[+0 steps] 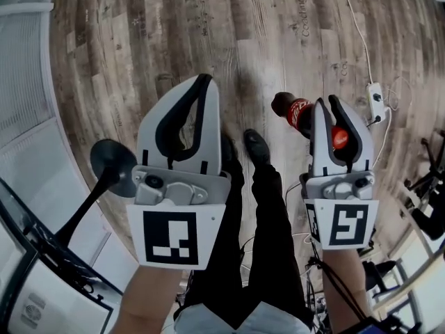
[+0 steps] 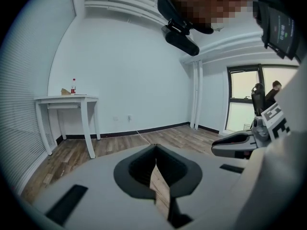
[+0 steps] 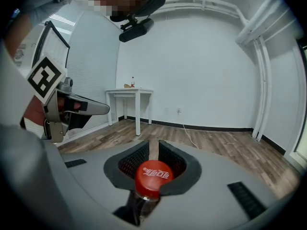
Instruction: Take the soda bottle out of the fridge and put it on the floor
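Observation:
The soda bottle [image 1: 295, 113], dark with a red label and red cap [image 1: 338, 137], hangs above the wooden floor [image 1: 229, 26] in my right gripper [image 1: 327, 103]. Its jaws are shut on the bottle's neck just under the cap. In the right gripper view the cap [image 3: 153, 176] sits between the dark pads [image 3: 129, 163], with the neck hidden below it. My left gripper [image 1: 201, 81] is level with the right one, to its left, and is shut on nothing. In the left gripper view its jaw tips [image 2: 155, 149] touch, and the right gripper [image 2: 238, 144] shows at the right.
The person's legs and black shoes [image 1: 256, 145] stand between the grippers. A black round stand base [image 1: 115, 164] lies at the left. A white power strip [image 1: 377, 101] with cable lies at the right. A white table [image 2: 67, 101] with a small bottle stands by the far wall.

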The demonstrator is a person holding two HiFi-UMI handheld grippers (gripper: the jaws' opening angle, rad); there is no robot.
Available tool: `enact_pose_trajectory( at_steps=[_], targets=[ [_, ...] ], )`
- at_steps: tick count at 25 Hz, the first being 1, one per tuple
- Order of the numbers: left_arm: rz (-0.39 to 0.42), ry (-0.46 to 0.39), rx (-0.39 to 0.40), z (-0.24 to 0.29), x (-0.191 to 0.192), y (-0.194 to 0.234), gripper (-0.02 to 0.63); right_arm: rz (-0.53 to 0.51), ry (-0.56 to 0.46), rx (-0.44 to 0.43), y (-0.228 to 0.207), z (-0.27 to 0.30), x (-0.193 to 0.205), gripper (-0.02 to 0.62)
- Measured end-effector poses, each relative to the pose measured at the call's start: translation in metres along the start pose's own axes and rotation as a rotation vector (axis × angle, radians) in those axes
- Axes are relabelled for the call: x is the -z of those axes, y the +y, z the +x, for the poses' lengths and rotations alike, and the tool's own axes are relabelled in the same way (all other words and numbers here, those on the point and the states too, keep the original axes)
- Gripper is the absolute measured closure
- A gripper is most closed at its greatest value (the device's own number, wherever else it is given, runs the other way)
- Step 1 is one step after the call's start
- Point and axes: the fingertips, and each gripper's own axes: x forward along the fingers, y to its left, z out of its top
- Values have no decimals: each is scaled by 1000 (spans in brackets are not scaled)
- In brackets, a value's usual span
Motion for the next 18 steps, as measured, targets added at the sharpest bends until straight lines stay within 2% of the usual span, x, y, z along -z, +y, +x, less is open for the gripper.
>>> enact_pose_trajectory(
  at_steps=[8,18],
  targets=[
    [1,8,-18,21,39,9,589,20,-6,9,-1,20,43,518],
    [9,26,-4,50,89,4,589,12,18,30,-19,42,99,518]
  ],
)
